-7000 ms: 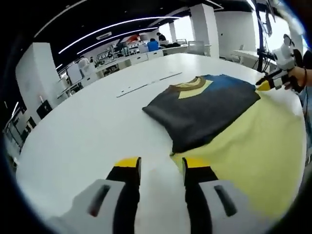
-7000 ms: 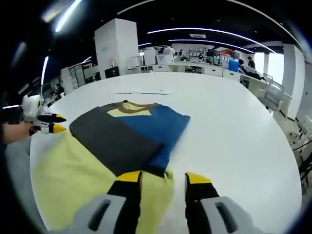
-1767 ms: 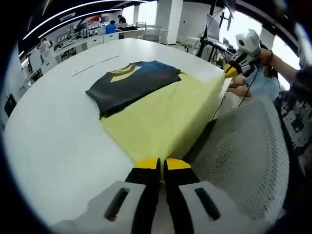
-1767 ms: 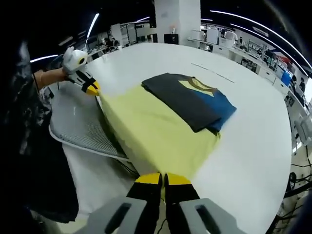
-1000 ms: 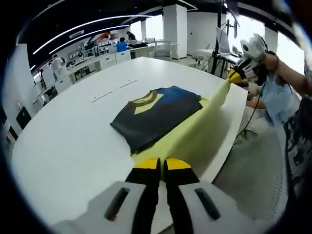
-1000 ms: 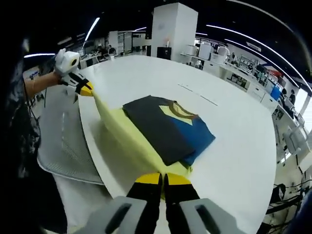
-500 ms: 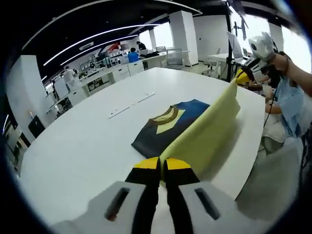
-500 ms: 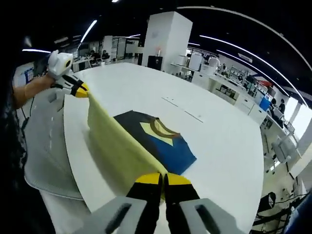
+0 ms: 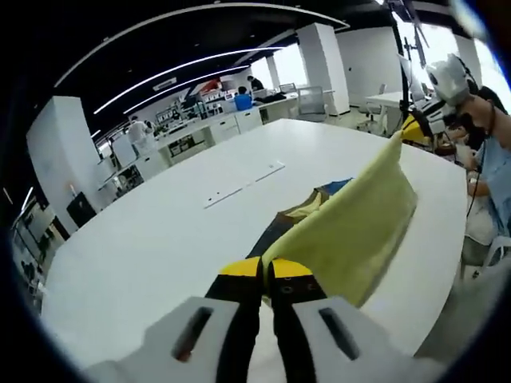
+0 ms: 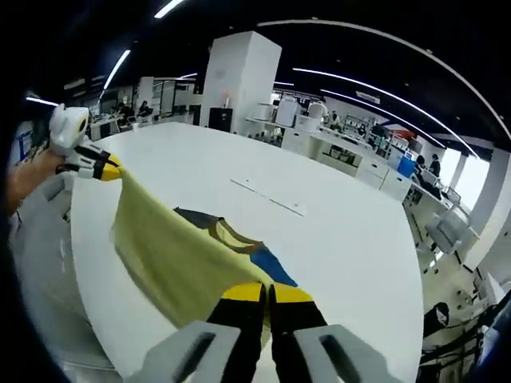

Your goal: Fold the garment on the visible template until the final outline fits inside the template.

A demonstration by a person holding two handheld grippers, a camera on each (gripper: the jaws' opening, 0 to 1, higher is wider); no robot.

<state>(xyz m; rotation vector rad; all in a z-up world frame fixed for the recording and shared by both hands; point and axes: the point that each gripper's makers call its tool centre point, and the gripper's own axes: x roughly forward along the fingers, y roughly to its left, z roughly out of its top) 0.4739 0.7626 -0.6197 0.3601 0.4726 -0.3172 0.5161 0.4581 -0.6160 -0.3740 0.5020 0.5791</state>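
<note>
The garment has a pale yellow lower half (image 9: 351, 223) and a dark grey and blue upper half (image 9: 281, 226) with a brown collar (image 10: 231, 236). The upper half lies on the white table (image 9: 144, 239). The yellow half is lifted off the table and stretched between both grippers. My left gripper (image 9: 265, 267) is shut on one hem corner. My right gripper (image 10: 267, 294) is shut on the other corner. In the left gripper view, the right gripper (image 9: 411, 128) shows at the far end of the raised hem. The right gripper view has the left gripper (image 10: 108, 167) at its left.
A thin pale strip (image 9: 243, 183) lies on the table beyond the garment, the same strip (image 10: 267, 199) showing in the right gripper view. A person's hand (image 10: 32, 179) holds the left gripper. Desks, pillars and people stand far behind. The table edge (image 9: 447, 263) runs near me.
Both grippers have risen and moved forward over the table, carrying the yellow half up and toward the collar. More of the dark upper half is now hidden behind the raised fabric.
</note>
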